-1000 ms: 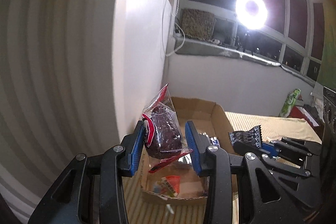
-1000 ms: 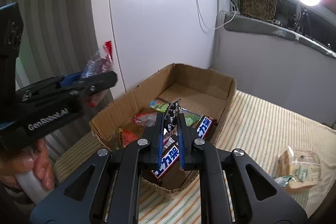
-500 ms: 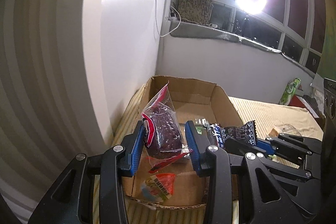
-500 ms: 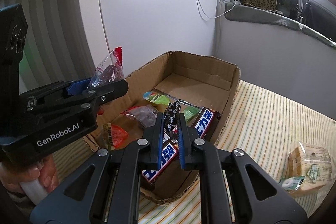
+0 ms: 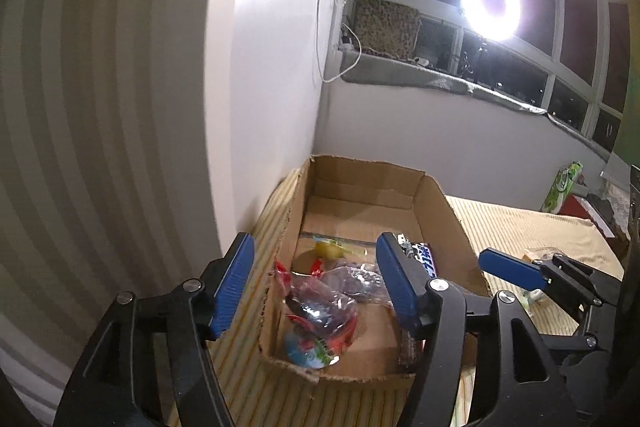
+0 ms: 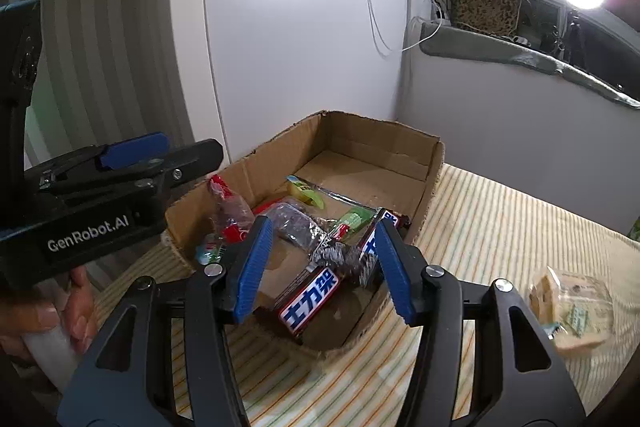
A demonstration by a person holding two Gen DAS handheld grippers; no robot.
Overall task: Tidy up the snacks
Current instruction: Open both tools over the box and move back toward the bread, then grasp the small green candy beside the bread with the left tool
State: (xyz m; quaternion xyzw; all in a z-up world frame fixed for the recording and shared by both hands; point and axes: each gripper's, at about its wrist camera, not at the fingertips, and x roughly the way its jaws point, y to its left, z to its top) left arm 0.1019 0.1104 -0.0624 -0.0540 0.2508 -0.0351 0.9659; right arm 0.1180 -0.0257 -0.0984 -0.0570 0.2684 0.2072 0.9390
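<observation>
An open cardboard box stands on a striped cloth against a white wall and holds several snacks. My left gripper hovers over its near left corner. Its jaws are opening and nothing is between the pads. A clear, red-trimmed packet with a dark snack lies in the box below them. My right gripper hangs over the box's near right side, jaws opening and empty. A small black packet rests below on a chocolate bar.
A clear bag of pale biscuits lies on the cloth to the right of the box. A green packet stands farther back. A hand grips the left gripper's handle. A wall and a ribbed panel close off the left side.
Both grippers have opened. The clear red-trimmed packet dropped from the left jaws into the box, and the black packet dropped from the right jaws onto the chocolate bar.
</observation>
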